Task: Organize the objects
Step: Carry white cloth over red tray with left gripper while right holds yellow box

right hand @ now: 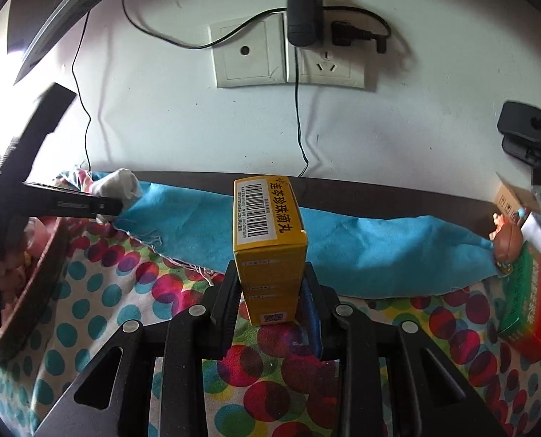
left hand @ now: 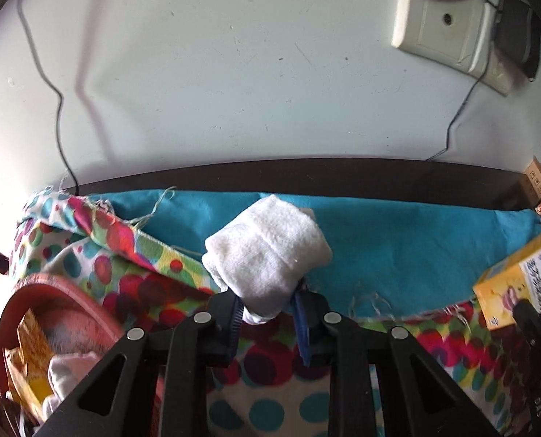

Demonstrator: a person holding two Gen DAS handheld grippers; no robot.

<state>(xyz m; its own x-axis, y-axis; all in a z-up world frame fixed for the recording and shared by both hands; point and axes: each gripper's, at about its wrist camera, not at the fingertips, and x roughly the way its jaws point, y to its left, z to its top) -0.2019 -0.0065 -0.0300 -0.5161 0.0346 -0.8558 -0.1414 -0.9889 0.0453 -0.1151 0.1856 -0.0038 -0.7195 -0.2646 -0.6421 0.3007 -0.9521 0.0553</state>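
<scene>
A rolled white cloth [left hand: 267, 251] sticks up from my left gripper [left hand: 267, 306], whose jaws are shut on its lower end above the blue cloth [left hand: 398, 240]. The right wrist view shows that same gripper [right hand: 103, 207] at the far left with the white cloth [right hand: 119, 182]. My right gripper [right hand: 270, 291] is shut on an upright yellow box [right hand: 267, 251] with a barcode on top. In the left wrist view the yellow box [left hand: 518, 284] shows at the right edge. A red basket [left hand: 88, 306] at lower left holds a yellow packet [left hand: 30, 364] and white fabric.
A dotted colourful cloth [right hand: 125, 291] covers the surface, with the blue cloth [right hand: 379, 255] along the back by the wall. A red and green box [right hand: 529, 309], a small figurine [right hand: 507, 240] and a cardboard box [right hand: 507, 196] sit at the right. Wall sockets [right hand: 288, 54] with cables hang above.
</scene>
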